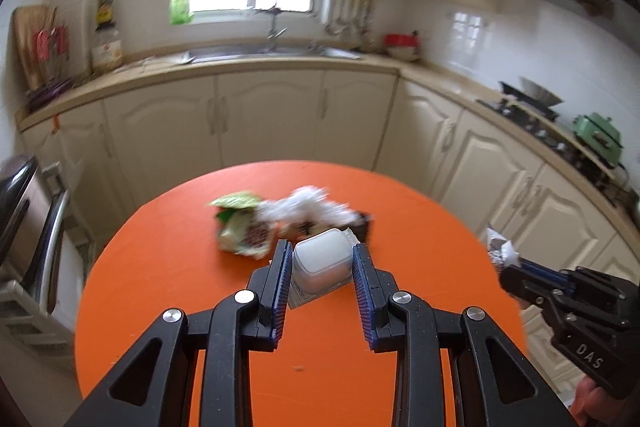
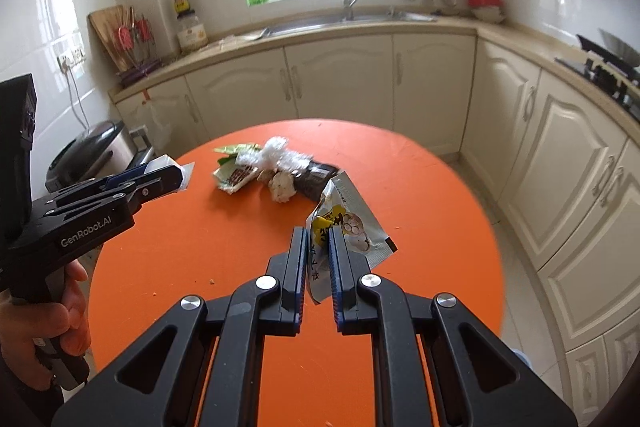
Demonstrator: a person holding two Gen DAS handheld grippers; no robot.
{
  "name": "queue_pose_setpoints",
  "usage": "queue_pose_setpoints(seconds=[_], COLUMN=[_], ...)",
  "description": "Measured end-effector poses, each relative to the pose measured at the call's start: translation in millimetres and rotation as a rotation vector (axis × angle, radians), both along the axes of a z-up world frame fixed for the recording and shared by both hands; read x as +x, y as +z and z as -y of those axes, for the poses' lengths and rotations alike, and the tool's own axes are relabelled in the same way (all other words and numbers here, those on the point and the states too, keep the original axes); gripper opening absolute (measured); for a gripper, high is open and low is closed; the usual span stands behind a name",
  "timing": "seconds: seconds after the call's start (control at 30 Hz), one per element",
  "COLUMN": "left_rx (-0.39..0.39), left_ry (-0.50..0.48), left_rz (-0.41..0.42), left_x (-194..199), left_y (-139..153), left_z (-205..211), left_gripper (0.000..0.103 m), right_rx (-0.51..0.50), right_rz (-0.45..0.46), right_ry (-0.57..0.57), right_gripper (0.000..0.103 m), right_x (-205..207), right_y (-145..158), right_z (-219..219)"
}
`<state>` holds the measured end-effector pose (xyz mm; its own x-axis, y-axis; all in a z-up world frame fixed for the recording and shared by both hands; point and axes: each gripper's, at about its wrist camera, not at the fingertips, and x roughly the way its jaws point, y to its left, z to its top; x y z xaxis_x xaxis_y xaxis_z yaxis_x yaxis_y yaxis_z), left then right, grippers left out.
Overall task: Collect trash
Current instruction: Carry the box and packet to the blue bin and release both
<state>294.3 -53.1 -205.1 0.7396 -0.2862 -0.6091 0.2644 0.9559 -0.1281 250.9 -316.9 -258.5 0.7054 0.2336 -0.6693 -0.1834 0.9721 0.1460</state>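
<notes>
Item: left jaws [image 1: 322,261] are gripping a white plastic tub [image 1: 322,259]; right jaws [image 2: 318,251] are clamping a snack wrapper [image 2: 352,223]. Remaining litter pile [image 2: 268,167] is lying ahead on the orange bench [image 2: 200,227]; bin [image 2: 94,149] is sitting nearer my left

Orange table [image 2: 240,227], white box [image 1: 322,261], silver-and-yellow printed packet [image 2: 352,223], cream cabinets [image 2: 340,79] (arched panels)

"GenRobot.AI" is showing in pale letters on the left gripper [image 2: 168,179] body; "DAS" is showing on the right gripper [image 1: 510,265] body.
</notes>
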Motion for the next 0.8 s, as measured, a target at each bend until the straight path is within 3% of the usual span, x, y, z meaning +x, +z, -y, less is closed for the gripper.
queue_pose_setpoints(seconds=[0.27,0.47,0.63,0.8], left_rx=[-0.009,-0.003,-0.005,0.015], left_ry=[-0.152,-0.323,-0.466,-0.595], left_rz=[0.066,0.085,0.050,-0.045], left_x=[-45.6,-79.9,-96.5,-109.2], left_y=[29.9,37.4,29.1,-2.7], left_z=[61.6,134.0,192.3,251.7], left_gripper=[0.026,0.026,0.026,0.026], right_rx=[-0.013,-0.029,-0.046,-0.033], right_rz=[0.076,0.093,0.069,0.002], right_ry=[-0.148,-0.309,-0.454,-0.564], right_gripper=[0.010,0.010,0.010,0.010], right_x=[-46.2,-90.1,-125.6,-152.9], right_y=[34.4,44.2,37.8,9.6], right_z=[74.3,151.3,219.0,277.9])
